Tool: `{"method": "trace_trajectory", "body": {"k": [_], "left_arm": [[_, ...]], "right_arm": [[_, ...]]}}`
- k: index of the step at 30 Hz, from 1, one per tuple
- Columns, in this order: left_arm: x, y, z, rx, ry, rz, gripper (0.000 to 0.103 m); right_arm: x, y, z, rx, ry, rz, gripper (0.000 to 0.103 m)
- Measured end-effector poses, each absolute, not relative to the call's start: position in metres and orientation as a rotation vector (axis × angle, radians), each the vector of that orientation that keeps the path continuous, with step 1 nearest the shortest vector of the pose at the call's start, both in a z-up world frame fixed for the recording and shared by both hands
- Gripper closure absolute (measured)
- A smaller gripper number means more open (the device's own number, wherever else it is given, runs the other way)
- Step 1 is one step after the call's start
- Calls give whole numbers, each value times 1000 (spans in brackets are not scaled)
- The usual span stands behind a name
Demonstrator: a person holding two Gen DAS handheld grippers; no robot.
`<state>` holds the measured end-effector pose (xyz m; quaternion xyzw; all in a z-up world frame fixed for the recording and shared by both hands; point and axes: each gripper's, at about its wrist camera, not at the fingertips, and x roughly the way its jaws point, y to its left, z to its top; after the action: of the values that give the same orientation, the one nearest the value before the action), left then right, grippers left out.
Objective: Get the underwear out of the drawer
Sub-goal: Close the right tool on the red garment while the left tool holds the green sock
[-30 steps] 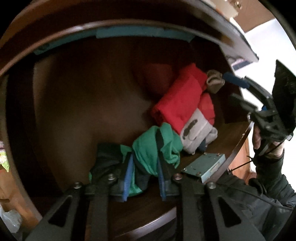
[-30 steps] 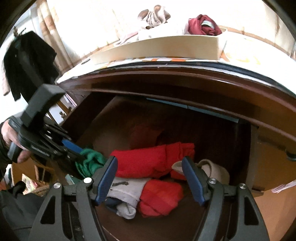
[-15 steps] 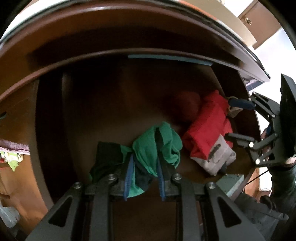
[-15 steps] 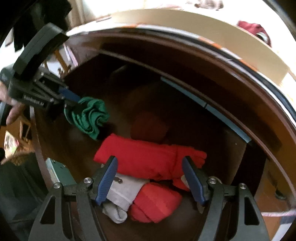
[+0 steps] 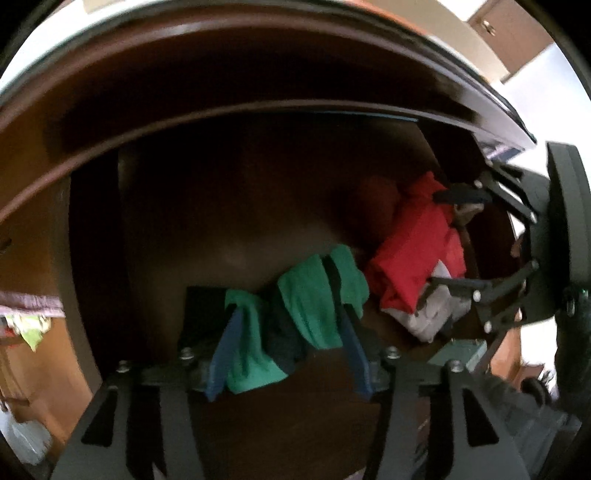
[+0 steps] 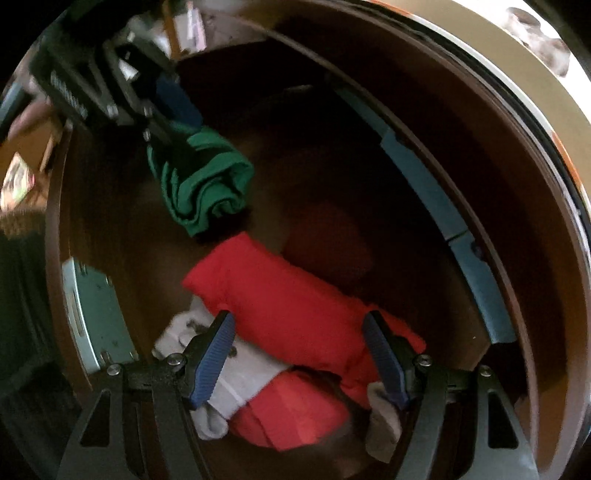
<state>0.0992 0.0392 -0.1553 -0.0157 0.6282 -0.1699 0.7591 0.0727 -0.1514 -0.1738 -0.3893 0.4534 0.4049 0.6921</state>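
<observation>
In the drawer (image 5: pixel 258 229), crumpled green underwear (image 5: pixel 314 295), dark trim

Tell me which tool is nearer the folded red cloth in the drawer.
Right. The right tool straddles the folded red cloth with open fingers, while the left tool, its fingers opening, has the green cloth between them, beside the red one.

Dark brown wooden dresser (image 5: pixel 258 66) under dim light; brown cabinet door (image 5: pixel 513 33) beside bright white wall (image 5: pixel 543 74).
</observation>
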Motion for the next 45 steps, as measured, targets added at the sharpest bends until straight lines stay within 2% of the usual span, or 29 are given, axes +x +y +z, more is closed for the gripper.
{"method": "trace_trajectory", "body": {"k": [3,6,15,18,31,34,37,40,43,45], "left_arm": [[94,34,-150,34,1349,-400,35],[89,32,-148,106,1352,-433,33],[91,14,-172,273,1402,-465,31],[96,12,-177,297,1411,-483,23],[109,5,-197,324,1443,-443,22],[113,-5,-204,310,1453,-423,24],[106,-12,-205,317,1448,-403,31],[104,-12,-205,330,1429,-380,42],[102,-7,-206,308,1412,-361,58],[99,-3,-203,289,1398,-359,68]], "right_arm": [[73,-149,-173,-907,1004,916,30],[70,-146,-174,-937,995,931,30],[82,-129,-185,-967,999,944,30],[87,-118,-192,-975,1015,958,30],[122,-94,-211,-862,1088,916,30],[125,-90,-214,-841,1100,897,30],[124,-89,-215,-811,1108,882,34],[130,-94,-215,-770,1106,872,44],[133,-98,-211,-727,1101,874,54],[134,-100,-207,-691,1095,874,57]]}}
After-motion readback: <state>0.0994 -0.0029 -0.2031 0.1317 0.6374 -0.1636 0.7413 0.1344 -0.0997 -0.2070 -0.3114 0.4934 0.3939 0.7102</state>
